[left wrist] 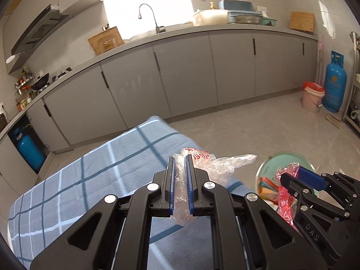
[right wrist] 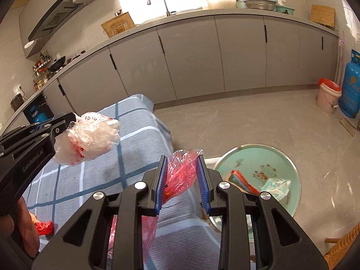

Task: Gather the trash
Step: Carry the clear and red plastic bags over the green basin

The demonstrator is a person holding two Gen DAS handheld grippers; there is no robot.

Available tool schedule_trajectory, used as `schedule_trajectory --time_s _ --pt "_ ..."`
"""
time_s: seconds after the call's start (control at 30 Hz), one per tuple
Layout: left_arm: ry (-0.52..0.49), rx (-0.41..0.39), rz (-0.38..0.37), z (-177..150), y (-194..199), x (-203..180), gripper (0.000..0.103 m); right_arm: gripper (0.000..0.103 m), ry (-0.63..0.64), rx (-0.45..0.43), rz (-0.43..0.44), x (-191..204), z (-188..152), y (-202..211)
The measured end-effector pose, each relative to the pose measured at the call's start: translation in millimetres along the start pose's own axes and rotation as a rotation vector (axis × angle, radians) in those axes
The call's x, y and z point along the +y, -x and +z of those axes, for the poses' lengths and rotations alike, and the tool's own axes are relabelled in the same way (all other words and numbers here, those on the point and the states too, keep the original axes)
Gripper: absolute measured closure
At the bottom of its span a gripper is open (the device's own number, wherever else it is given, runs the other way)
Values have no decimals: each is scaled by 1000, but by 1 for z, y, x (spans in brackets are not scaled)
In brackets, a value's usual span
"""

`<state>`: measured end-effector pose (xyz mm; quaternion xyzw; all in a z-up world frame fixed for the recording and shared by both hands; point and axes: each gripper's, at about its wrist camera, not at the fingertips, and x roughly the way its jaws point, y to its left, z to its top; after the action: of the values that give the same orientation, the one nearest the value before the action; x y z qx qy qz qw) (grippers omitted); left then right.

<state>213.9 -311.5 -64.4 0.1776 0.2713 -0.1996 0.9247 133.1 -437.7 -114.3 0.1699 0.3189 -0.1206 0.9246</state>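
My left gripper [left wrist: 181,158] is shut on a crumpled clear plastic bag with red print [left wrist: 209,164], held above the table's blue checked cloth [left wrist: 101,168]. The right wrist view shows that gripper [right wrist: 67,119] and its bag [right wrist: 90,139] at the left. My right gripper [right wrist: 182,159] is shut on a red plastic bag [right wrist: 180,175] that hangs down between the fingers; the left wrist view shows it [left wrist: 290,175] at the right. A teal basin [right wrist: 290,168] sits below the table's edge on the floor side, holding a red-and-teal wrapper [right wrist: 243,180] and crumpled pale plastic [right wrist: 275,186].
A red scrap [right wrist: 43,227] lies on the cloth near a person's hand [right wrist: 24,222]. A pink bucket with a red liner [left wrist: 311,99] and a blue gas cylinder [left wrist: 335,85] stand by the far wall. Grey cabinets [left wrist: 191,72] run along the back. A wicker edge [right wrist: 344,243] shows at lower right.
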Motion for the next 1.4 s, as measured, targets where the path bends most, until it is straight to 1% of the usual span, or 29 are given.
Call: schedule_trajectory --time_s 0.43,0.93,1.4 --pt "-35 -20 -84 15 -9 -39 93 75 -23 -23 -64 -33 9 9" --pt "-68 -25 -170 18 -20 -79 93 75 -58 -34 -149 -75 16 17" --pt "-87 23 -217 11 -49 -107 93 75 -86 -17 -209 -111 12 10"
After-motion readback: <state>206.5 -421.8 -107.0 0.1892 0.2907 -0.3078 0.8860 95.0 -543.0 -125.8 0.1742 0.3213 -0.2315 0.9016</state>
